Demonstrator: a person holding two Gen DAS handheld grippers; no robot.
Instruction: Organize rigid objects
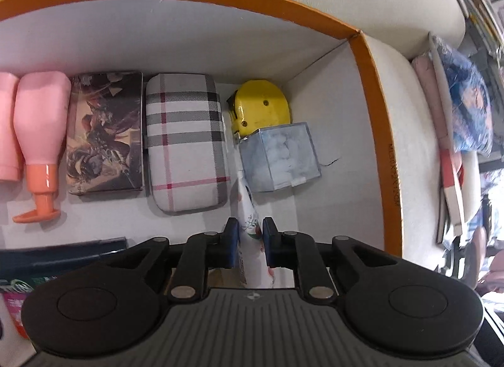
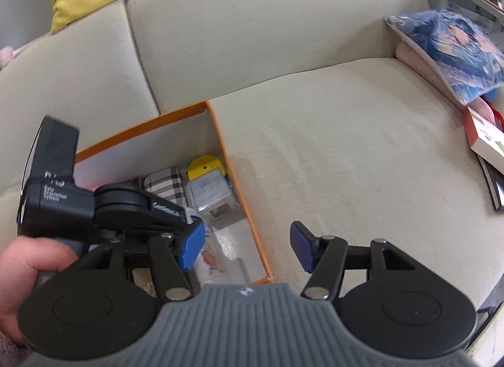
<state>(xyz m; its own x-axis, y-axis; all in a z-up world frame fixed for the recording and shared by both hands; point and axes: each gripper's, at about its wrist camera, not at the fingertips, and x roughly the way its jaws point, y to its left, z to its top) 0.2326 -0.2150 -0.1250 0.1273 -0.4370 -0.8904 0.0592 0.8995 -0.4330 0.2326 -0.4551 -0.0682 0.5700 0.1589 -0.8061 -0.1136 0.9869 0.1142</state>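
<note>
The tube's (image 1: 249, 231) near end is hidden behind the left gripper's body, and its print is too blurred to read. The pink bottle (image 1: 8, 124) at far left is cut by the frame edge. The tape measure (image 1: 260, 105) is partly covered by the grey cube (image 1: 278, 157). A dark box (image 1: 63, 255) near left disappears under the gripper.
</note>
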